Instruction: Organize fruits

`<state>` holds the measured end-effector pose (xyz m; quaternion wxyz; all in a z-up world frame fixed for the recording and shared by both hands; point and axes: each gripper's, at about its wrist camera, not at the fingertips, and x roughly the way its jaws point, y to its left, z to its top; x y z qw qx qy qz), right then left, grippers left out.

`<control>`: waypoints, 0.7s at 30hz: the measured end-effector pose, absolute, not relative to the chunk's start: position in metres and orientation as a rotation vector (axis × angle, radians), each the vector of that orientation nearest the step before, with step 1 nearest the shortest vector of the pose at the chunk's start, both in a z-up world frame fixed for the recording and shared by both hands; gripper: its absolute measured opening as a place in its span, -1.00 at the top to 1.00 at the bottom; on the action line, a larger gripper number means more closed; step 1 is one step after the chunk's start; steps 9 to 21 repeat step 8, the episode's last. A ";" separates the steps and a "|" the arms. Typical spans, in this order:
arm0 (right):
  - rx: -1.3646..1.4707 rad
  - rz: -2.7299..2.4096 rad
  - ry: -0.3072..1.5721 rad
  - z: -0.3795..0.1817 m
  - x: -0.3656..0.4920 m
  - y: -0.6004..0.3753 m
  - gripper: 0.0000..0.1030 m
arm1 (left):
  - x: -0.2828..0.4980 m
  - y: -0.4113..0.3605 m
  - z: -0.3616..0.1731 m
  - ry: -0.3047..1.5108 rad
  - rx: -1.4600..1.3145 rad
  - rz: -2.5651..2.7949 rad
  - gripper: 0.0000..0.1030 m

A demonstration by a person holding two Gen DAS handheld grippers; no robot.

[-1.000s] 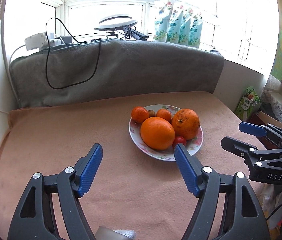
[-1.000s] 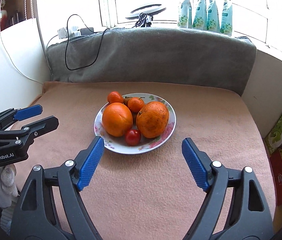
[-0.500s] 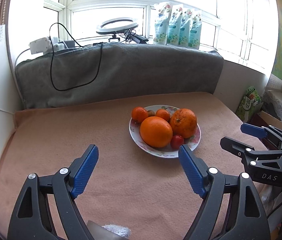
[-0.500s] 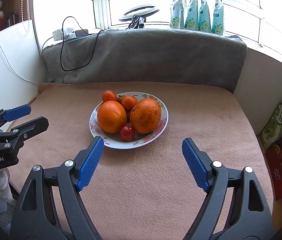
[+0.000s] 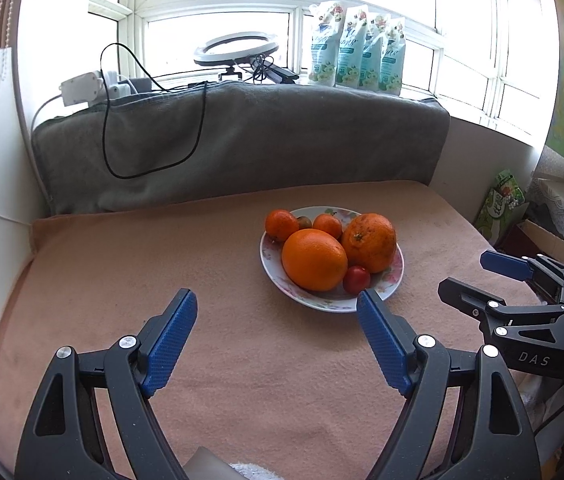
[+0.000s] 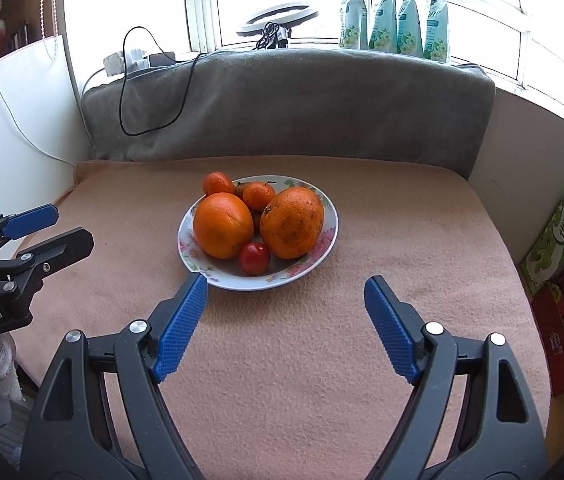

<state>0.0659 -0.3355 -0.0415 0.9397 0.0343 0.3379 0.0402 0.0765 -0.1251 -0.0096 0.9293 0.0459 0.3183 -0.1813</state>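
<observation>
Ahead of both my grippers, past their fingertips, sits the white floral-rimmed plate (image 6: 323,200) on the peach-coloured cloth-covered table (image 6: 401,220), and all the fruit I can see lies on it. My left gripper (image 5: 276,340) is spread wide and holds nothing; the plate is just beyond its right fingertip. My right gripper (image 6: 285,328) is spread wide and empty as well, with the plate's near rim just past its left fingertip.

On the plate, the smooth large orange (image 6: 222,225) lies on my left and the rougher, speckled large orange (image 6: 291,222) on my right, the two close together. The small red tomato (image 6: 254,258) is tucked between them at the near rim. Two small mandarins (image 6: 258,195) and something small and dark, which I cannot identify, sit behind.

With the fruit gathered like this and no piece loose on the cloth, this scene fits a plate waiting to be sorted or one that is filled. If I grip anything, I judge the round fruit needs a centred, gentle squeeze, since neighbours touch and could roll off the shallow rim.
</observation>
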 end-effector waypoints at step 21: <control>0.076 0.078 0.693 -0.043 0.067 -0.338 -0.62 | 0.075 -0.127 -0.010 0.650 0.091 -0.391 -0.60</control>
